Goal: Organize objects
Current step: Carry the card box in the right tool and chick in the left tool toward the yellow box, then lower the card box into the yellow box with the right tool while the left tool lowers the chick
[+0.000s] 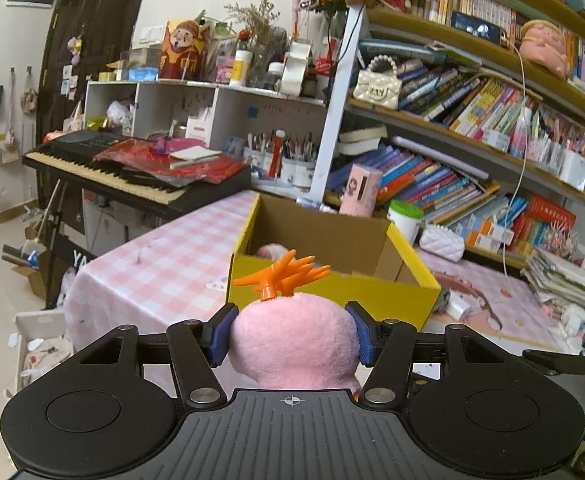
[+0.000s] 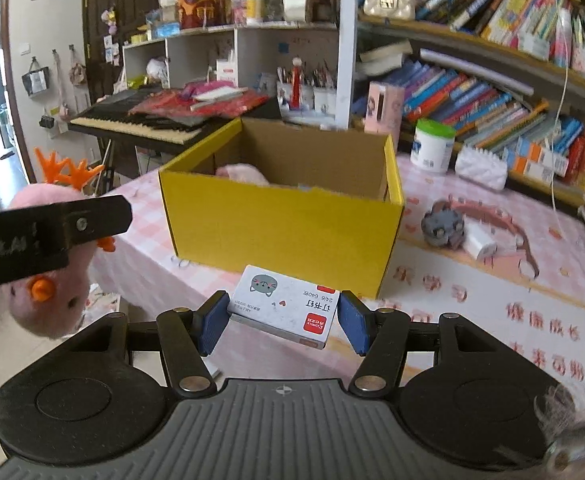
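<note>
Yellow box (image 2: 280, 220) open on top, no lid in the way; pink plush item (image 2: 242, 174) already takes part of its inside. Table strip in front of box bare. Right of box: grey toy (image 2: 442, 226) and white charger (image 2: 480, 246) block. Behind box: pink carton (image 2: 384, 110), white jar (image 2: 432, 146), bookshelves (image 2: 492, 60) close. Left of box: table edge, keyboard (image 2: 140, 120) beyond.
</note>
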### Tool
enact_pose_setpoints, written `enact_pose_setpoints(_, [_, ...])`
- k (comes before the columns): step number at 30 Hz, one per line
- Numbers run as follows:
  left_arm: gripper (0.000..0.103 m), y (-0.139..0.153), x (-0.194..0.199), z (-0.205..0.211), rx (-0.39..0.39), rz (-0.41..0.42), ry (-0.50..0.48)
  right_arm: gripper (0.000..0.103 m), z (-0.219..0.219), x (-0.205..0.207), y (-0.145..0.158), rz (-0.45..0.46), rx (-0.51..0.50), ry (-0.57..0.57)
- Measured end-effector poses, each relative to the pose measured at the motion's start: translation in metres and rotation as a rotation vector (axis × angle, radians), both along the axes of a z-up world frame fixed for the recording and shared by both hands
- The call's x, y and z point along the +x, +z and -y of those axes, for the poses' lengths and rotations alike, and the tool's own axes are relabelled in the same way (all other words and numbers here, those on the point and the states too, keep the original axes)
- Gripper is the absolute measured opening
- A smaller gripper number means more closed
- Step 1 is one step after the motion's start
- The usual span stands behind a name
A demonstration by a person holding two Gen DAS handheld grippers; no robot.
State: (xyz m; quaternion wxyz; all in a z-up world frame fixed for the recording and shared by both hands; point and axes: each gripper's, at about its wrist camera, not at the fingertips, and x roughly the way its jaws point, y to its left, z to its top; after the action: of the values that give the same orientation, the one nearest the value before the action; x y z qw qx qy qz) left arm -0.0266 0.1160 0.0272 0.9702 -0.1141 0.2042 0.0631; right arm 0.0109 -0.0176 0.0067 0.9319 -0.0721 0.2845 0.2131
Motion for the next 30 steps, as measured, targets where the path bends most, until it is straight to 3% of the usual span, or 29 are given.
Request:
enact_pose_setpoints(10, [0.057, 0.014, 0.031, -0.013, 0.017, 0.047, 0.023, 0.057, -0.008, 0.043, 0.025, 0.103, 0.025, -0.004])
enact_pose_setpoints(23, [0.057, 0.016, 0.101, -0.021, 0.032, 0.046, 0.066, 0.057, -0.020, 0.128, 0.032, 0.114, 0.015, 0.023])
enact_pose_setpoints(30, [0.057, 0.007, 0.134, -0.015, 0.048, 0.009, 0.078, 0.057, -0.022, 0.165, 0.023, 0.076, -0.026, 0.054])
